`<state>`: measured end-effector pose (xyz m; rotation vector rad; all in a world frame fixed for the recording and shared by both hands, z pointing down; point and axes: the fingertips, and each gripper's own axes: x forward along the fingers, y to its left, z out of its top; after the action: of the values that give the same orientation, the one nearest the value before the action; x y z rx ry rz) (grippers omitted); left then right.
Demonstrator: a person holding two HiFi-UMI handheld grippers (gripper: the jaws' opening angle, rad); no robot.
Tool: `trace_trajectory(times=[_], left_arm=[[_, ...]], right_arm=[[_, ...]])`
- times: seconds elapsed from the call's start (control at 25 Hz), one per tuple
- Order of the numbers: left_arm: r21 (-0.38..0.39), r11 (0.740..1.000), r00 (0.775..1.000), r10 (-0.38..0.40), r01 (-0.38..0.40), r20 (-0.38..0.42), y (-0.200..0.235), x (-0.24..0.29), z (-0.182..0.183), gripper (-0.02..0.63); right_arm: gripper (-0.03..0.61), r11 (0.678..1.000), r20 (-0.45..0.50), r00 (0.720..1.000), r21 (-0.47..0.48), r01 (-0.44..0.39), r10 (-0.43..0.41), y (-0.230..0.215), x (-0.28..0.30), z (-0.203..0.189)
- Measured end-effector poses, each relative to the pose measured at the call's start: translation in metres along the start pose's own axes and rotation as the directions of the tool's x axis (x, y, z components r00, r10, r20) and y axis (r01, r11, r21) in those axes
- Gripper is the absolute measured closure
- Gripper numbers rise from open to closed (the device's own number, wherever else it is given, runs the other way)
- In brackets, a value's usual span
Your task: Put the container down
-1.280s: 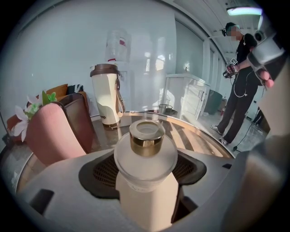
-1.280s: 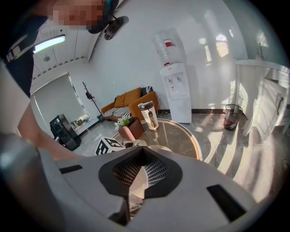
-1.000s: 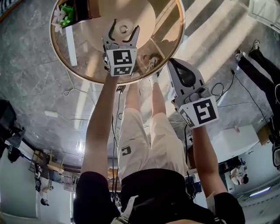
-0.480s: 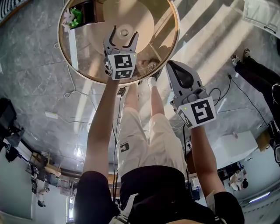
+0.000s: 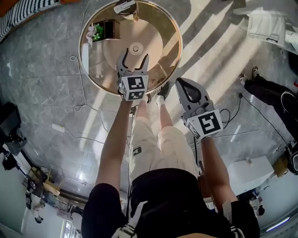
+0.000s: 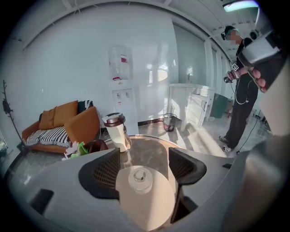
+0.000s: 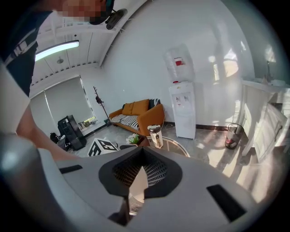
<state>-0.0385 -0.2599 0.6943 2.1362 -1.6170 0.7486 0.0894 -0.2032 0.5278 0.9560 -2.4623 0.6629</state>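
Note:
A white container with a brown lid (image 5: 125, 6) stands upright at the far edge of the round glass table (image 5: 173, 51); it also shows in the left gripper view (image 6: 117, 131) and the right gripper view (image 7: 155, 135). My left gripper (image 5: 135, 55) hangs open above the table's near half, nothing held between its jaws (image 6: 142, 158). Through the glass beneath them lies the cream base disc (image 6: 149, 199) with a small round knob (image 6: 140, 177). My right gripper (image 5: 182, 88) is shut and empty (image 7: 142, 156), off the table's near right edge, above the floor.
A green plant in a dark pot (image 5: 96, 32) sits on the table's left side. A cable (image 5: 79, 88) trails over the grey floor at left. Another person (image 5: 274, 93) stands at right. An orange sofa (image 6: 59, 120), a water dispenser (image 6: 121, 90) and a bin (image 6: 169, 121) stand beyond.
In the head view the table has shrunk and drawn farther away, now showing whole with the container at its far edge. Both grippers keep their states, left open, right shut.

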Motion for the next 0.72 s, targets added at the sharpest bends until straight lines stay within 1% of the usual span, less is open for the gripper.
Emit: trace_trajectory(times=[0.16, 0.32, 0.48, 0.56, 0.64, 0.72], left_arm=[[-0.037, 0.999, 0.999, 0.036, -0.035, 0.018, -0.013, -0.036, 0.021, 0.278], [-0.068, 0.996, 0.998, 0.053, -0.051, 0.041, -0.027, -0.073, 0.047, 0.278], [-0.062, 0.996, 0.995, 0.063, -0.058, 0.077, -0.036, -0.115, 0.079, 0.278], [-0.038, 0.998, 0.993, 0.056, -0.052, 0.100, -0.040, -0.132, 0.096, 0.281], [-0.021, 0.999, 0.992, 0.047, -0.044, 0.118, -0.044, -0.149, 0.111, 0.298], [-0.023, 0.999, 0.988, 0.043, -0.040, 0.148, -0.047, -0.165, 0.130, 0.316]], right_arm=[[0.575, 1.000, 0.021, 1.000, 0.003, 0.006, -0.007, 0.005, -0.027, 0.012], [0.575, 1.000, 0.042, 0.999, -0.019, -0.022, 0.022, 0.013, -0.048, 0.023], [0.575, 0.998, 0.055, 0.997, -0.041, -0.054, 0.057, 0.028, -0.068, 0.039], [0.575, 0.997, 0.075, 0.995, -0.047, -0.067, 0.070, 0.035, -0.078, 0.052], [0.575, 0.996, 0.094, 0.992, -0.050, -0.074, 0.079, 0.042, -0.088, 0.066], [0.575, 0.995, 0.112, 0.990, -0.052, -0.080, 0.085, 0.045, -0.095, 0.080]])
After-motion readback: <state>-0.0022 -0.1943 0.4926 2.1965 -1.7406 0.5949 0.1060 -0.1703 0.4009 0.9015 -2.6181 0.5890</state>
